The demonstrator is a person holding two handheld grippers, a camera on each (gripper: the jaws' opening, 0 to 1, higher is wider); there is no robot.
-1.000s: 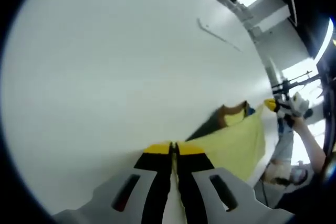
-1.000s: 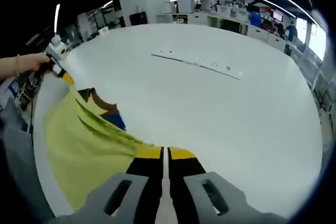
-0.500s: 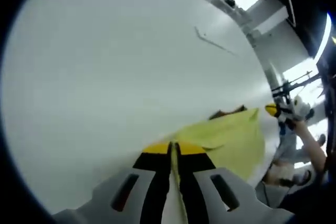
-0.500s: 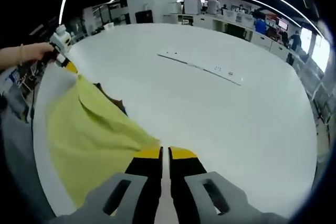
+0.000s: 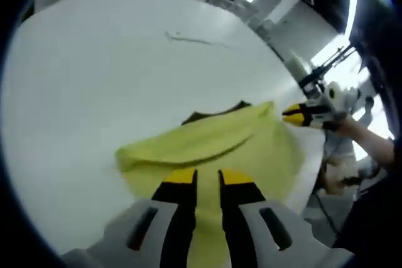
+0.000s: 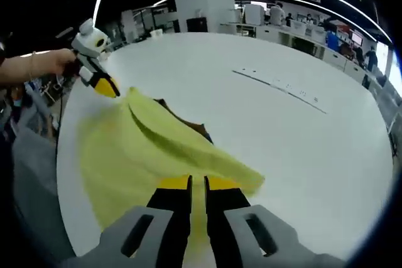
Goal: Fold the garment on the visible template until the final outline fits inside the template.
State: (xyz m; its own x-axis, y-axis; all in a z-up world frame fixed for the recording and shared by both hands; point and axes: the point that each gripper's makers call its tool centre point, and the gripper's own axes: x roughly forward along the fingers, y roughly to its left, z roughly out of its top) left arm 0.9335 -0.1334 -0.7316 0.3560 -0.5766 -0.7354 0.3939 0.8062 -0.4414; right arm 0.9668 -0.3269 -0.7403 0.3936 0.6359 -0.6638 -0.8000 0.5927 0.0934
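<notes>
Yellow garment lies rumpled on white bench, dark lining showing at far edge. Left tongs slightly apart above cloth, gripping nothing. Right tongs likewise apart over garment. Faint template line on bench, well apart from garment.

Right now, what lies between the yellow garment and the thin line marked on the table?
Bare white table. In the right gripper view, nothing lies between the yellow garment and the line.
</notes>
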